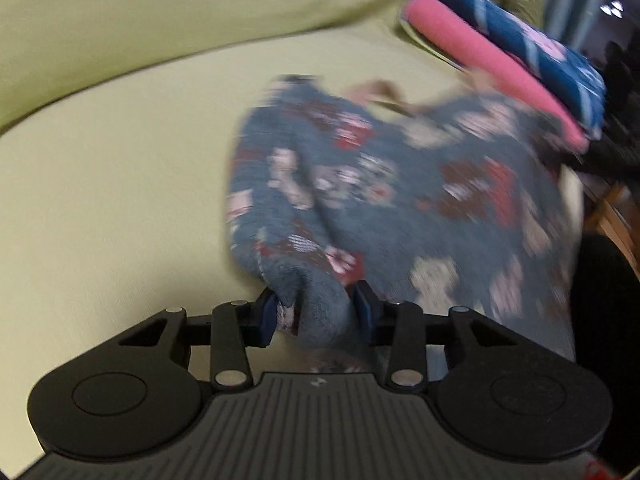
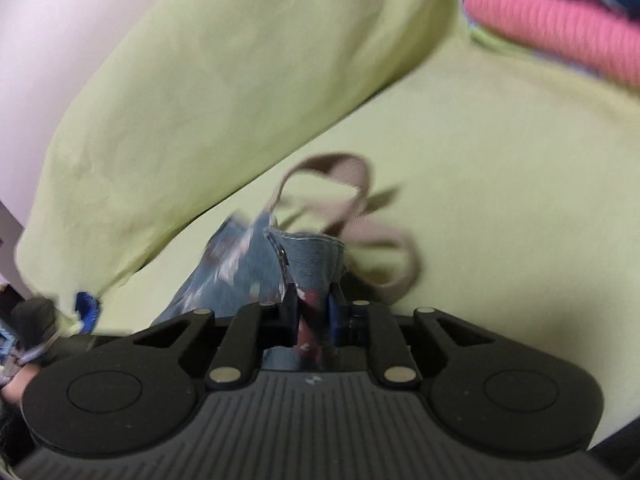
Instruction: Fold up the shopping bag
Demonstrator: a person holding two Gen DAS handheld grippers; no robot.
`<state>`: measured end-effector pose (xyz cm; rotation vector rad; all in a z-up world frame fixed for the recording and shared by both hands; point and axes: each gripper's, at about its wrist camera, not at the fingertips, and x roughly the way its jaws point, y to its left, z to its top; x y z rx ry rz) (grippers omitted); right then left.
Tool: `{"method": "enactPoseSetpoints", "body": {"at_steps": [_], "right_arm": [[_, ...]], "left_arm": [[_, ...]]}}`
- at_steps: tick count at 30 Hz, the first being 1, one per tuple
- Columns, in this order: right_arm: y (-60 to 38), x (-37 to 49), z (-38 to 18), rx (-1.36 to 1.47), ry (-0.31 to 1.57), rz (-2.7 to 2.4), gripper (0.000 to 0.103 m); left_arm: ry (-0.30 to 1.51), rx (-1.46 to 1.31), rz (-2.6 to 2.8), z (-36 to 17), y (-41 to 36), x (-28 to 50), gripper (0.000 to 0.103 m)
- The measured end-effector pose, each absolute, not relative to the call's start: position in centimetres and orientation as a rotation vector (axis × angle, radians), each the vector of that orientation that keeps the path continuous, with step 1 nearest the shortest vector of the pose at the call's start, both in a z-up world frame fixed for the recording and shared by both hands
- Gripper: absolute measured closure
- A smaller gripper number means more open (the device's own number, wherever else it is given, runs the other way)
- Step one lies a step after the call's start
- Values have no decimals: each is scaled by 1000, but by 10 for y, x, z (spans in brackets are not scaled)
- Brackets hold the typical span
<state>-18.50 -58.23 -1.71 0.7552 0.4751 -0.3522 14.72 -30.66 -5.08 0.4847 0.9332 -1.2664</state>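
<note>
The floral shopping bag (image 1: 400,184) lies crumpled on a yellow-green cushion (image 1: 120,200). The left claw (image 1: 316,312) pinches a bunched corner of it; the right claw (image 2: 314,312) clamps its top hem beside the beige handles (image 2: 352,196).

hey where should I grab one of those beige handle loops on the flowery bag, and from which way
Take the upper beige loop at the top of its arch, coming from above with one tong tip through the opening. It stands up clear of the green cushion, while its ends are sewn into the bag rim that the right tongs already pinch.
</note>
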Motion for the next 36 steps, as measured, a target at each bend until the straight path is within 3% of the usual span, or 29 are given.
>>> {"method": "enactPoseSetpoints", "body": {"at_steps": [7,9,13,15,16,18,23,31,34,36], "right_arm": [[-599,-196,5,586,530,-413,77],[-608,-195,23,525,500,-428,66],[-612,-153,56,338,509,-352,55],[-609,-116,65,217,567,-267,39],[-607,-96,64,165,614,-214,36],[-604,-60,61,59,701,-120,35],[-599,12,32,-184,935,-26,33],[-610,46,-11,-213,1203,75,28],[-613,47,-21,-269,1185,64,7],[-611,47,-25,-311,1145,57,5]], "left_arm": [[919,477,-1259,-31,-279,122,52],[892,469,-1253,-19,-275,124,52],[804,476,-1230,2,-275,120,52],[763,479,-1223,8,-278,116,52],[741,497,-1223,9,-283,111,49],[680,547,-1216,11,-293,99,45],[566,613,-1185,17,-306,84,45],[653,550,-1306,-15,-331,78,43],[683,525,-1323,-28,-335,76,43],[688,510,-1325,-31,-335,75,43]]}}
